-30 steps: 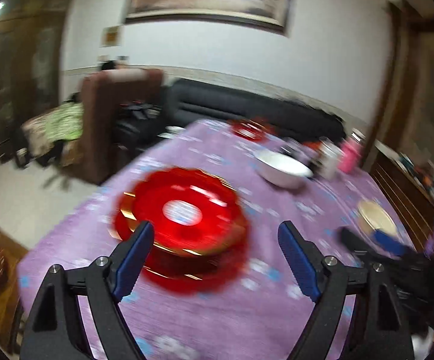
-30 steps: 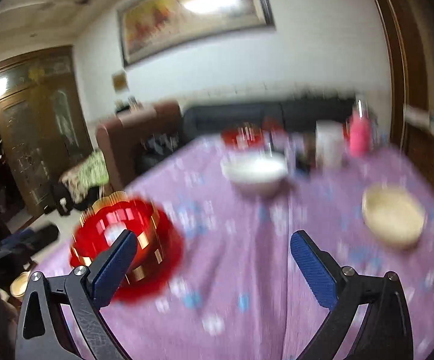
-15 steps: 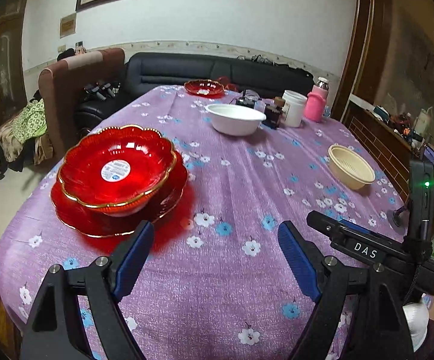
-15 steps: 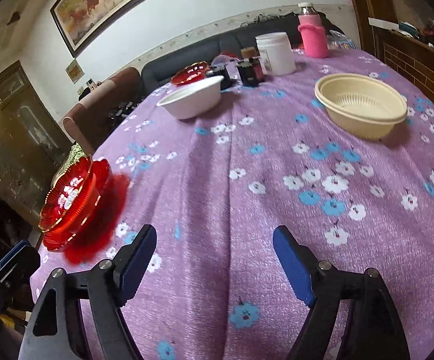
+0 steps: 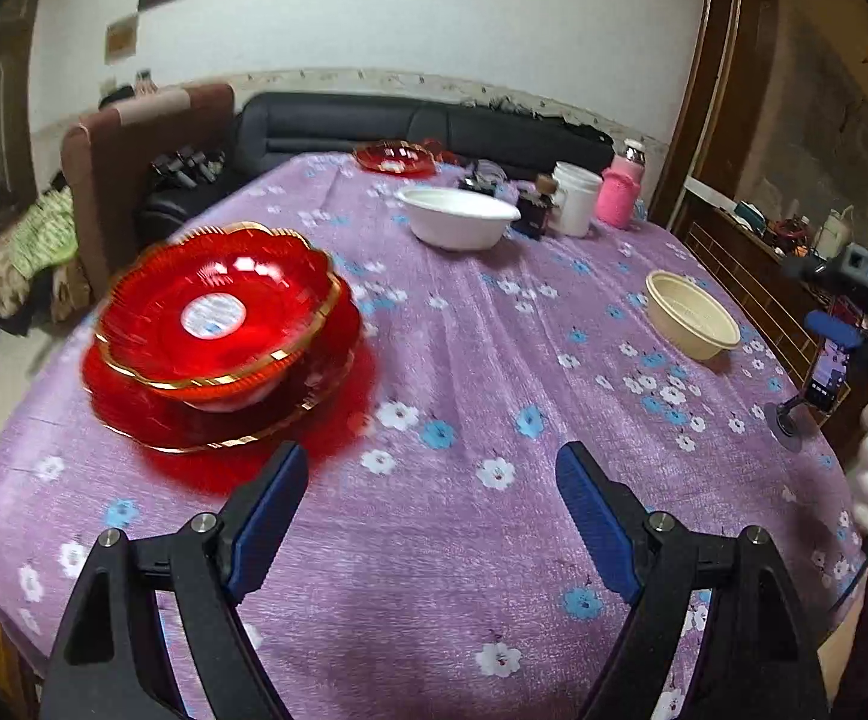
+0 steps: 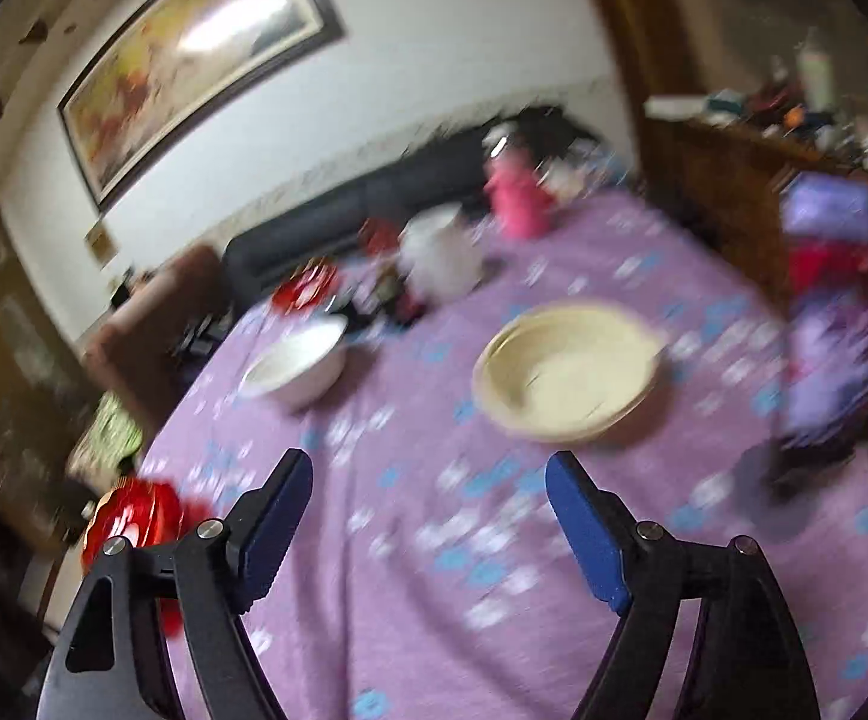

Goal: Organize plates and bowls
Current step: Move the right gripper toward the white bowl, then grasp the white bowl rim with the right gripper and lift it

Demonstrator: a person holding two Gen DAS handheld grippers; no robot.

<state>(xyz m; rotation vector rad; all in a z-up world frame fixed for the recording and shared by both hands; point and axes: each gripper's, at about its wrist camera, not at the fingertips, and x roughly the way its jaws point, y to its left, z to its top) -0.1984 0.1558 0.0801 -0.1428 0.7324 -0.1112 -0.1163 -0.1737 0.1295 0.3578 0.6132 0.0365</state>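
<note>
A: Swung right since the earlier frame, right gripper [image 6: 428, 516], now facing the cream bowl [image 6: 568, 372] instead of open cloth; view blurred from the sweep. Jaws closed in a little just before, wide now, nothing between them

B: Left gripper [image 5: 428, 516]?

A: Barely shifted, dipped a bit. Jaws wide apart, nothing held, hovering over the purple tablecloth [image 5: 434, 570] just beside the red stack

B: Red stack meaning?

A: Red bowl [image 5: 218, 312] nested on red plate [image 5: 224, 414], near left edge of table. Looks already sorted

B: What else loose?

A: White bowl [image 5: 457, 222] mid-table toward the far side, cream bowl on the right, second red dish [image 5: 395, 157] at the far end near the sofa. All well apart from each other

B: Step in hand?

A: Judging as reach phase, heading for the cream bowl with the right. No contact yet

B: Next move needs?

A: Steady up first, then straddle the cream bowl's rim with one finger inside and one outside, pinch, lift. Rim looks thin and the bowl light, so likely to slide on the cloth if nudged. After that probably nest with the white bowl, only a guess
</note>
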